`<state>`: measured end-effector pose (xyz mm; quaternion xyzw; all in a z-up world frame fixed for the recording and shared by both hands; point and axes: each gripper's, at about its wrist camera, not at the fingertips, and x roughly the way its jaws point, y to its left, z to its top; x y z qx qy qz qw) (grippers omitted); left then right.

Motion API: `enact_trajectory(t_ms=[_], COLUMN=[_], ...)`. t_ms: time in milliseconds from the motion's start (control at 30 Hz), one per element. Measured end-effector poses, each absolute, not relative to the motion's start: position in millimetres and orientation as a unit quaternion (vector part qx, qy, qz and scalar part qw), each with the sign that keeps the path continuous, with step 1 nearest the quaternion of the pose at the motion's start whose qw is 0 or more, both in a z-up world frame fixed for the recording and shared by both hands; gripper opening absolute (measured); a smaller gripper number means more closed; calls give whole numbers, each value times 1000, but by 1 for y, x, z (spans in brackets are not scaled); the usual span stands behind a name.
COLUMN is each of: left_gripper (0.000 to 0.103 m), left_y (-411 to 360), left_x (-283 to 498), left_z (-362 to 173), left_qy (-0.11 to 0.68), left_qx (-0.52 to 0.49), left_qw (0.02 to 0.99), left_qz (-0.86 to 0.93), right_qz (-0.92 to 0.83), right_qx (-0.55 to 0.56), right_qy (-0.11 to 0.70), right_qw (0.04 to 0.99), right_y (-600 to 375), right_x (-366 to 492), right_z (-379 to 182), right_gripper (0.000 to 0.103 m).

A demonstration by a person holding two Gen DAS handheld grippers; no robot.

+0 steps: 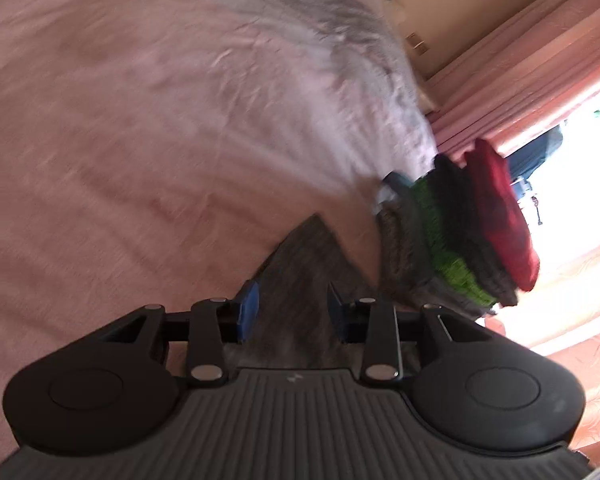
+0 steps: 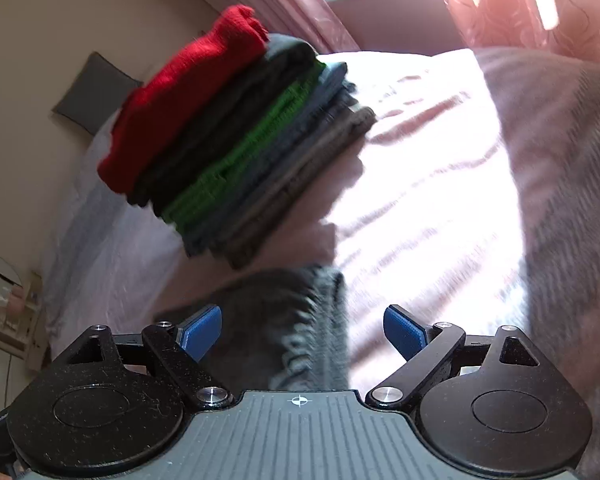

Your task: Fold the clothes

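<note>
A grey knitted garment point(image 1: 300, 280) lies on the pink bedsheet point(image 1: 120, 160), and both grippers are over it. In the left wrist view the left gripper point(image 1: 294, 310) has its jaws set fairly narrow, with the grey knit running up between the two blue pads point(image 1: 249, 308); the fabric fills the gap, but motion blur keeps me from telling whether the pads actually pinch it. In the right wrist view the right gripper point(image 2: 302, 330) has its jaws spread wide, and the same grey knit, its ribbed edge point(image 2: 324, 320) showing, sits between them without touching either pad.

Ahead of the right jaws and a little to their left stands a stack of folded clothes point(image 2: 236, 140) on the bed: a red piece point(image 2: 188, 108) on top, then dark ones, a green one point(image 2: 244, 152), and grey-blue ones beneath. From the left jaws the same stack lies ahead to the right. Pink curtains point(image 1: 520, 60) hang beyond it.
</note>
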<state>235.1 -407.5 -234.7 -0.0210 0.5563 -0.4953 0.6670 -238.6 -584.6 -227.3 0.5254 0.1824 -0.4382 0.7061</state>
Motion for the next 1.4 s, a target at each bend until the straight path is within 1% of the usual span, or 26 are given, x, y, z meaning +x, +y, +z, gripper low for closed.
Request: enact_trajectory(t_ms=[33,100,200,267,300,400,500,633,700,733,767,800,833,900,1067,1133,1267,1400], left_gripper=[32,32,32,33,33,34,38,38,38,35,33,24,3,4,3,3,4,4], left_y=[-387,-330,-255,-216,-199,-173,-163,-152,-152,-155,-159,-162,-166,-166,-148,-137,-120,-107], left_x=[235,226,211,200,194,182,172,163,161,162,162,163,163,162,142,122,75,42], left_z=[-249,-276,-302,-311,-314,-317,-316,-321,-327,-329,-332,-335,-338,-329,-293,-275,-257,-254], left_qy=[571,605,652,668,672,673,676,679,678,680,681,682,684,678,662,660,664,663], left_qx=[-12,-1,-15,-32,-43,-76,-101,-137,-156,-160,-165,-169,-174,-169,-152,-140,-102,-63], left_qw=[667,663,657,656,657,658,654,652,652,649,647,644,642,641,634,622,602,601], left_qz=[-479,-440,-379,-350,-338,-328,-323,-309,-300,-301,-301,-301,-302,-317,-369,-398,-431,-443], right_qz=[-428,-405,-370,-358,-355,-341,-334,-327,-320,-316,-310,-308,-309,-310,-304,-304,-314,-329], right_qx=[540,566,602,614,616,623,622,622,625,628,632,632,631,628,632,634,621,614], right_qy=[198,226,254,254,251,236,241,241,237,238,243,244,245,240,202,197,214,243], right_qw=[697,682,660,656,657,663,666,669,671,670,668,668,669,672,683,684,686,675], right_y=[-573,-543,-498,-478,-474,-471,-478,-484,-487,-488,-489,-490,-490,-490,-487,-488,-489,-483], right_x=[-248,-265,-285,-290,-290,-284,-273,-267,-263,-261,-258,-258,-258,-262,-299,-321,-354,-379], right_z=[-234,-253,-280,-292,-295,-301,-310,-317,-319,-321,-324,-324,-322,-317,-273,-258,-241,-245], right_gripper=[91,75,73,69,69,69,69,68,58,45,34,25,9,7,6,6,7,7])
